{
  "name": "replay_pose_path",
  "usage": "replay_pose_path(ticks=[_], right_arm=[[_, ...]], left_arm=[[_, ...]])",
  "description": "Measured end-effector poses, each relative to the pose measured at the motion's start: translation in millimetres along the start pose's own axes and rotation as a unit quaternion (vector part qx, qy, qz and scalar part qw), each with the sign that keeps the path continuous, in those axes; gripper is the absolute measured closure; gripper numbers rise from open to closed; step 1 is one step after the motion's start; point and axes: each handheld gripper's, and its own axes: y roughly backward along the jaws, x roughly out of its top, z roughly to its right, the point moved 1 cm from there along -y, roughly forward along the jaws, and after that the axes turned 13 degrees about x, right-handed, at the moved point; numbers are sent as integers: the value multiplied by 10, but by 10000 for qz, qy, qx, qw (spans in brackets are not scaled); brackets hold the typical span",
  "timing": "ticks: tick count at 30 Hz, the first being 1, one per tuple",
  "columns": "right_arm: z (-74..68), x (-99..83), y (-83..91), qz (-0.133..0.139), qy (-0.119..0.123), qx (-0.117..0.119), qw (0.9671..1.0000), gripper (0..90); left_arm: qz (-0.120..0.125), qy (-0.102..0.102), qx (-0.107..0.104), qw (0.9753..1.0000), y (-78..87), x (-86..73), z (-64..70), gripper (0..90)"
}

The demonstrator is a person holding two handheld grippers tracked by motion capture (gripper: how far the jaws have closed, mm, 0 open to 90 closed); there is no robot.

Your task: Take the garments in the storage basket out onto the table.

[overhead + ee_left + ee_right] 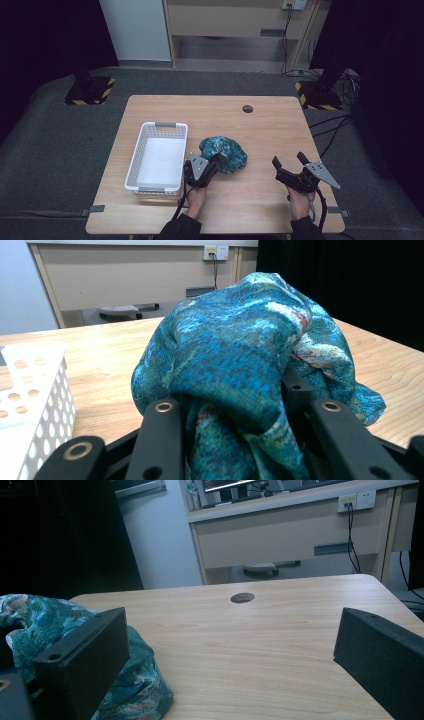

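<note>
On the table (260, 125) a basket (159, 157) stands at the left side. Just right of the basket lies a cloth (224, 153), near the middle of the table. The left claw (209, 167) is at the near edge of the cloth, between basket and cloth, and the cloth sits between its jaws. The right claw (288, 161) is well apart to the right of the cloth, over the near right part of the table. Behind the cloth, near the far edge, a small disc (247, 108) sits in the table. Behind the table stands a cabinet (235, 22).
</note>
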Motion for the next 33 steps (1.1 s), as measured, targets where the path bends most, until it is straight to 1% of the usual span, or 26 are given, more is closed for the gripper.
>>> replay_pose_path(ticks=[15,22,27,33], right_arm=[[-14,-6,-9,-17,14,16,10000,15],[-18,-5,-7,-19,26,14,10000,15],[-20,-5,-8,-22,30,13,10000,16],[-24,-9,-12,-35,33,19,10000,16]], left_arm=[[-64,-43,73,9999,53,-79,-36,580],[-113,-12,74,9999,71,-107,-51,558],[-172,20,39,9998,81,-128,-62,514],[-239,72,32,9997,111,-158,-93,486]])
